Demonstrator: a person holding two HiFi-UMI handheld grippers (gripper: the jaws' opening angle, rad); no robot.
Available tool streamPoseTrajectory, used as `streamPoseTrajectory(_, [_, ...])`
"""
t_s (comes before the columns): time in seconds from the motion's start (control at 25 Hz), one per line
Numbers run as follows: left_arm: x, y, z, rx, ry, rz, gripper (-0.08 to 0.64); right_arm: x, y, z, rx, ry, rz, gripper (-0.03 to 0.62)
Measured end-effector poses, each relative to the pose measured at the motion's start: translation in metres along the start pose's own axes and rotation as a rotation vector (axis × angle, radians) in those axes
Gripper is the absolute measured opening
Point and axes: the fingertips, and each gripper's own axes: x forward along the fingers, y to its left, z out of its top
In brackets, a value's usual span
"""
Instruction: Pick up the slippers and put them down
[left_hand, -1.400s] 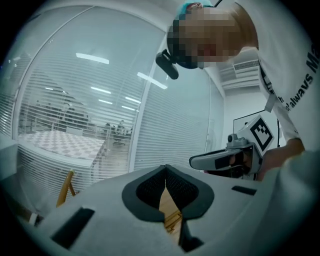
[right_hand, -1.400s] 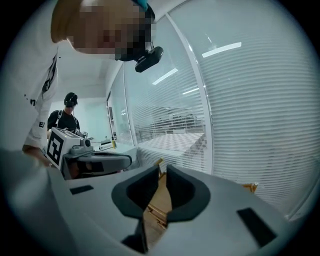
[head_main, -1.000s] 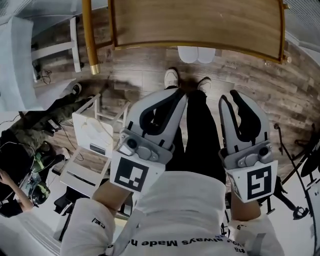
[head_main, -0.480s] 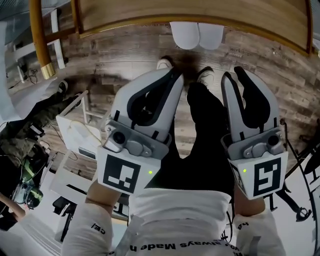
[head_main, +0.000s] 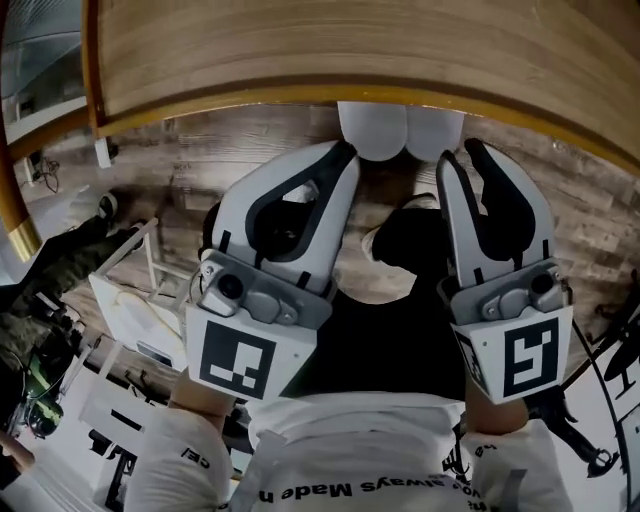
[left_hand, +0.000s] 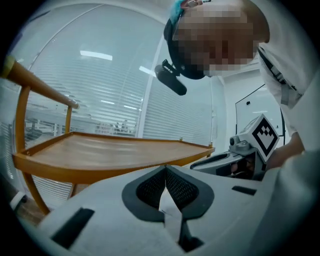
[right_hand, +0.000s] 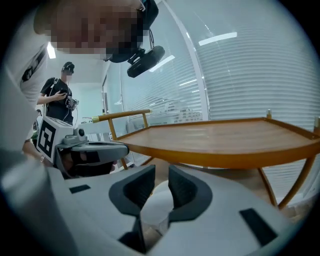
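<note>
Pair of white slippers (head_main: 398, 130) lying side by side on the plank floor (head_main: 250, 140), partly tucked under the near edge of the wooden counter (head_main: 300, 50). Both grippers are held out toward that edge.

The left gripper (head_main: 344, 152) points at the counter edge beside the slipper on the left. Its jaws are closed tip to tip, forming a loop through which the floor shows. In the left gripper view the left gripper (left_hand: 165, 172) has its pads meeting at the tips, with only a pale sliver visible in the slit below them; nothing is gripped.

The right gripper (head_main: 458, 155) points at the counter edge just by the slipper on the right, its jaws parted by a narrow gap. In the right gripper view the right gripper (right_hand: 161, 182) frames a rounded white slipper (right_hand: 159, 200) in that gap, beyond the pads. Whether the jaws touch it cannot be told.

Below the counter edge, dark trousers (head_main: 400, 300) lie between the two grippers. A second person (right_hand: 59, 97) stands beyond the counter's far left end.
</note>
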Motion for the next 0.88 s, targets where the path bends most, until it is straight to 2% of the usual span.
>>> streamPoseTrajectory(0.44, [0.038, 0.033, -0.071, 0.089, -0.04, -0.001, 0.014, 0.059, -0.025, -0.059, -0.037, -0.021, -0.025, 0.095])
streamPoseTrajectory(0.64, [0.052, 0.037, -0.084, 0.113, -0.087, -0.024, 0.014, 0.067, -0.033, -0.067, -0.093, -0.016, -0.063, 0.103])
streamPoseTrajectory(0.88, [0.067, 0.043, -0.093, 0.158, -0.106, -0.03, 0.014, 0.085, -0.045, -0.085, -0.12, 0.047, -0.081, 0.129])
